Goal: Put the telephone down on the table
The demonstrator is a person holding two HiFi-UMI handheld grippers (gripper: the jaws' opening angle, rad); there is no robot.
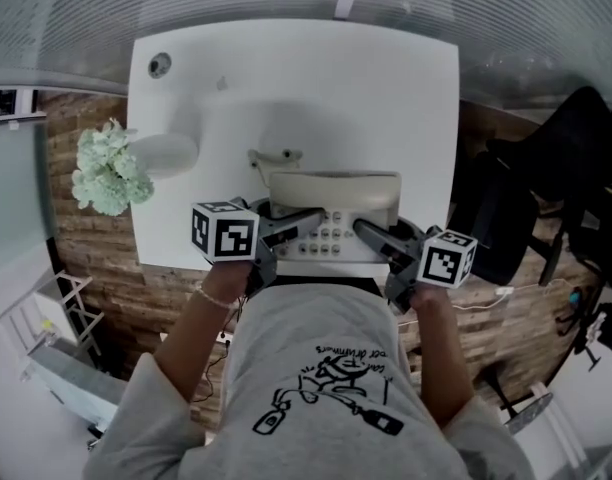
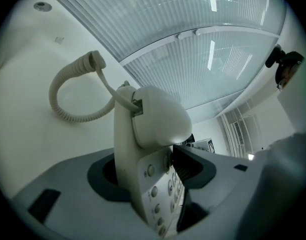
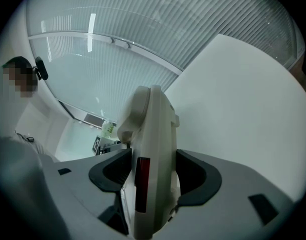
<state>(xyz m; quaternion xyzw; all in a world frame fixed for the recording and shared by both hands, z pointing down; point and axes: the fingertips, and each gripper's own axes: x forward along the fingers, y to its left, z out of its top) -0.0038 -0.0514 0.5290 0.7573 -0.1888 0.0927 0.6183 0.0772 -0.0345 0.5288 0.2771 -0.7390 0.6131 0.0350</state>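
One telephone (image 1: 338,190) between left tongs (image 1: 304,219), right tongs (image 1: 372,234)

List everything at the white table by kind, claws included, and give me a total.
Telephone: 1
Vase of flowers: 1
Claws: 2 (left claw, right claw, both clamped on the telephone)
Total: 4
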